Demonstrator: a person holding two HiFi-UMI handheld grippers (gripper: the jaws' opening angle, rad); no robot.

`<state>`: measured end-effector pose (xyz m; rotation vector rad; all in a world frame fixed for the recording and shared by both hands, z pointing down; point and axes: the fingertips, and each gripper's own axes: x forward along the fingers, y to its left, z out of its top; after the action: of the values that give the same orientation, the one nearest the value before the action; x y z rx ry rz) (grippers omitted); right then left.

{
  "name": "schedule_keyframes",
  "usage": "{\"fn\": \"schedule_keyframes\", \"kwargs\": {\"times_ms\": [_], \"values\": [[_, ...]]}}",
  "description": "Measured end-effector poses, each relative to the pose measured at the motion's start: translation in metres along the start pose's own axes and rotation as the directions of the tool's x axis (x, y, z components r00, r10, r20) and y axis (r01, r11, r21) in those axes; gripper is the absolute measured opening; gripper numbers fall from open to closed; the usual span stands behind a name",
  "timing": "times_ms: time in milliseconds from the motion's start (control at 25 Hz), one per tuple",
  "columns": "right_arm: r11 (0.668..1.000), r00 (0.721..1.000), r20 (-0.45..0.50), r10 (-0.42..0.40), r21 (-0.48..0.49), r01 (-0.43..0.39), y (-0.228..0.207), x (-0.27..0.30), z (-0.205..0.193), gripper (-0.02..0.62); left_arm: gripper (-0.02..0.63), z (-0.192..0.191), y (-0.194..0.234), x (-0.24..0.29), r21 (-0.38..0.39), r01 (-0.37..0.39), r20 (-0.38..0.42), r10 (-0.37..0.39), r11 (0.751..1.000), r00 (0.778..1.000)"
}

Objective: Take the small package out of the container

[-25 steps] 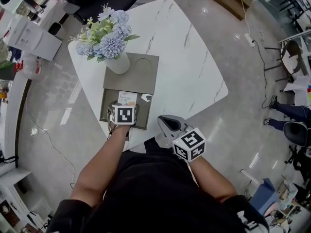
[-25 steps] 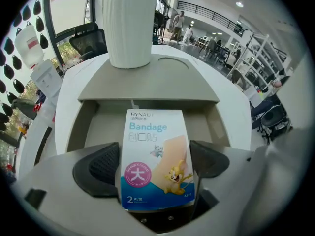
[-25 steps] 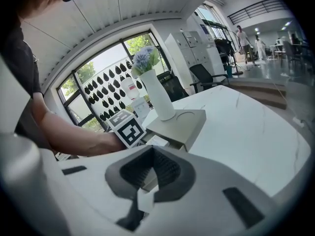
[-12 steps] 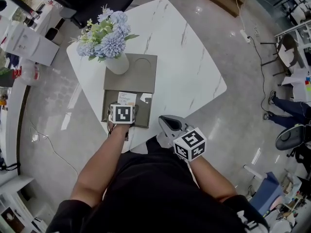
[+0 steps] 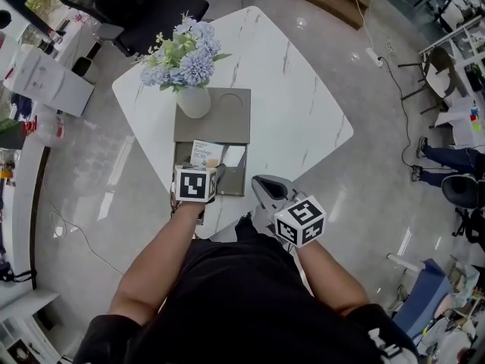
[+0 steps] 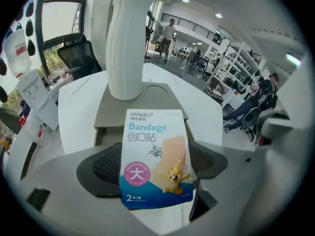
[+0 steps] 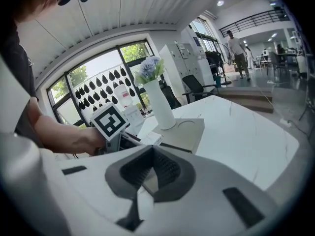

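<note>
The small package (image 6: 155, 156) is a flat white and blue bandage packet with a cartoon print. My left gripper (image 6: 156, 165) is shut on its lower part, and the packet stands out forward over the open grey container (image 6: 101, 134). In the head view the package (image 5: 206, 153) lies over the container (image 5: 236, 180) near the table's front edge, just ahead of my left gripper (image 5: 201, 167). To the right of the container, at the table's edge, my right gripper (image 5: 262, 187) is shut, and its pads (image 7: 165, 168) hold nothing.
A white vase (image 5: 193, 101) of blue flowers stands on the grey lid (image 5: 227, 120) just behind the container. The white marble table (image 5: 295, 105) stretches to the right. A black chair (image 5: 163, 6) stands beyond it. People (image 6: 169, 33) move in the background.
The left gripper, with the package in it, has drawn back slightly toward me and the packet has tilted up. The head view has shifted. The right gripper has stayed where it was.
</note>
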<state>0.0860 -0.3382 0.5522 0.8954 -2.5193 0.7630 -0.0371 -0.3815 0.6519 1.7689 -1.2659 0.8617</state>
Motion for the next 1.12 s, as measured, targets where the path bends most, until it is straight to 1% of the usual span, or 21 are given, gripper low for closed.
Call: {"fn": "schedule_keyframes", "kwargs": {"times_ms": [160,240,280,400,560,680,800,1000,1120], "values": [[0.999,0.999,0.043,-0.031,-0.018,0.032,0.017,-0.002,0.014,0.0,0.425,0.014,-0.002,-0.031,0.024,0.047,0.071,-0.049,0.999,0.996],[0.999,0.996,0.074,-0.043,-0.027,0.045,0.025,-0.005,0.023,0.0,0.425,0.025,-0.003,-0.049,0.048,0.078,0.135,-0.084,0.996,0.987],[0.998,0.995,0.092,-0.047,-0.033,0.05,0.029,-0.006,0.028,0.0,0.425,0.032,-0.004,-0.059,0.064,0.094,0.174,-0.104,0.994,0.979],[0.996,0.988,0.144,-0.058,-0.053,0.066,0.041,-0.01,0.044,0.0,0.425,0.048,-0.002,-0.088,0.11,0.129,0.275,-0.155,0.986,0.949],[0.993,0.978,0.195,-0.071,-0.079,0.088,0.058,-0.015,0.064,0.0,0.423,0.057,0.002,-0.125,0.137,0.173,0.364,-0.212,0.975,0.907],[0.992,0.973,0.22,-0.069,-0.09,0.09,0.074,-0.02,0.074,0.0,0.423,0.059,0.0,-0.151,0.168,0.207,0.425,-0.26,0.964,0.867],[0.99,0.971,0.231,-0.058,-0.112,0.086,0.091,-0.022,0.079,0.0,0.423,0.056,-0.001,-0.175,0.213,0.231,0.472,-0.307,0.949,0.826],[0.987,0.964,0.261,-0.041,-0.141,0.08,0.113,-0.027,0.088,0.0,0.423,0.049,-0.001,-0.21,0.265,0.26,0.53,-0.365,0.929,0.765],[0.985,0.96,0.279,-0.037,-0.15,0.081,0.122,-0.029,0.094,0.0,0.423,0.05,0.002,-0.232,0.276,0.255,0.574,-0.372,0.927,0.729]]}}
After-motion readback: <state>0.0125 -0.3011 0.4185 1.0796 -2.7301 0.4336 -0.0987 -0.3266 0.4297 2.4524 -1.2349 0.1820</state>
